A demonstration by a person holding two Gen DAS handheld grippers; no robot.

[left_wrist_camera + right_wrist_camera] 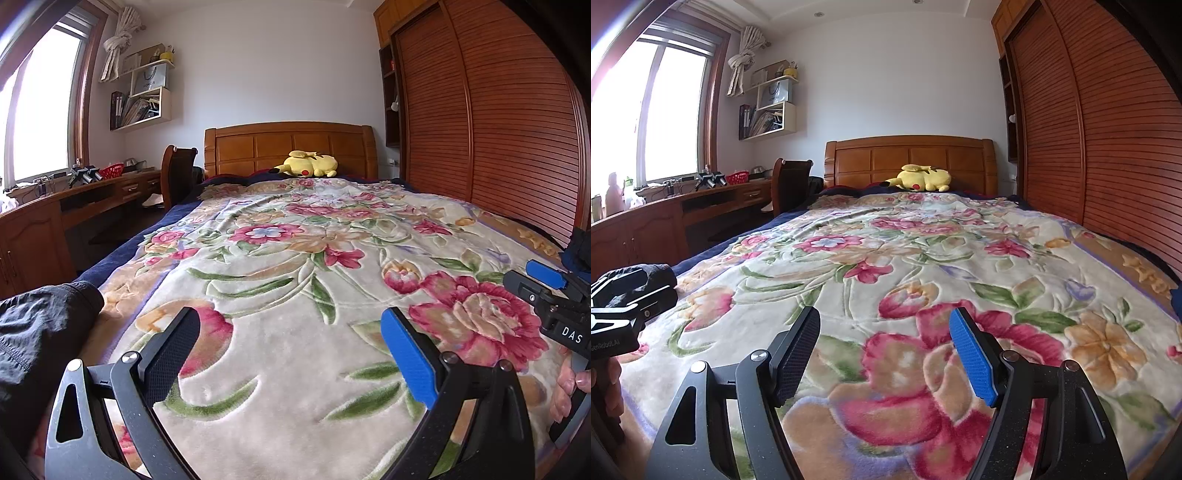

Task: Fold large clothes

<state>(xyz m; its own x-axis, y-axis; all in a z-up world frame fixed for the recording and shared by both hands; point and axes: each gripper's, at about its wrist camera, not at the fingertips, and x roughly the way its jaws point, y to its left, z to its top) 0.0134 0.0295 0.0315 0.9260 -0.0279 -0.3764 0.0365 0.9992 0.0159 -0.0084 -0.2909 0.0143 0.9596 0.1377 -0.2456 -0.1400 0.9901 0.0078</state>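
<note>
A dark black garment [40,332] lies bunched at the near left edge of the bed; a bit of it shows in the right wrist view [659,271]. A dark blue garment [580,251] sits at the right edge. My left gripper [291,347] is open and empty, hovering over the floral blanket [295,258], right of the black garment. My right gripper [886,343] is open and empty over the blanket [905,258]. Each gripper shows in the other's view: the right one [554,295], the left one [624,306].
A yellow plush toy [308,164] lies by the wooden headboard [291,146]. A slatted wardrobe [498,122] runs along the right side. A desk [55,206] and chair [177,177] stand on the left under the window.
</note>
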